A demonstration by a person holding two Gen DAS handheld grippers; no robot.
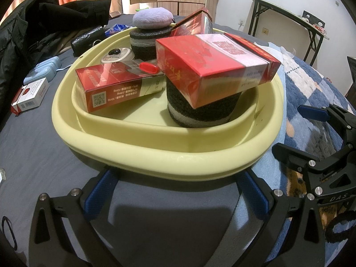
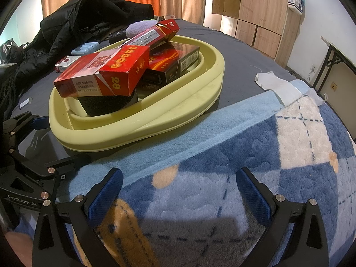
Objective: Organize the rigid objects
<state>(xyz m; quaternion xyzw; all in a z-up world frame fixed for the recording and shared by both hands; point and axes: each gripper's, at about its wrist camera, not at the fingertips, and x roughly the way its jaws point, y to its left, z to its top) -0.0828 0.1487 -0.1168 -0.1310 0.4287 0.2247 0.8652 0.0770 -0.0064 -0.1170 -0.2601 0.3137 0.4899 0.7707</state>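
- Both sets of jaws stand wide and hold nothing; the left gripper (image 1: 175,189) faces the yellow basin (image 1: 142,155) at 12 o'clock, just beside its near rim.
- The right gripper (image 2: 178,191) hovers over the blue blanket (image 2: 244,146), with the basin at 10 o'clock.
- The large red box (image 1: 213,66) sits tilted on a dark foam roll (image 1: 200,109); steady it first, I judge.
- A white cigarette pack (image 1: 30,99) lies outside on the bed at 9 o'clock, likely next.

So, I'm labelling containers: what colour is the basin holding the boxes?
Pale yellow-green basin, plain with no pattern; it shows best in the left wrist view.
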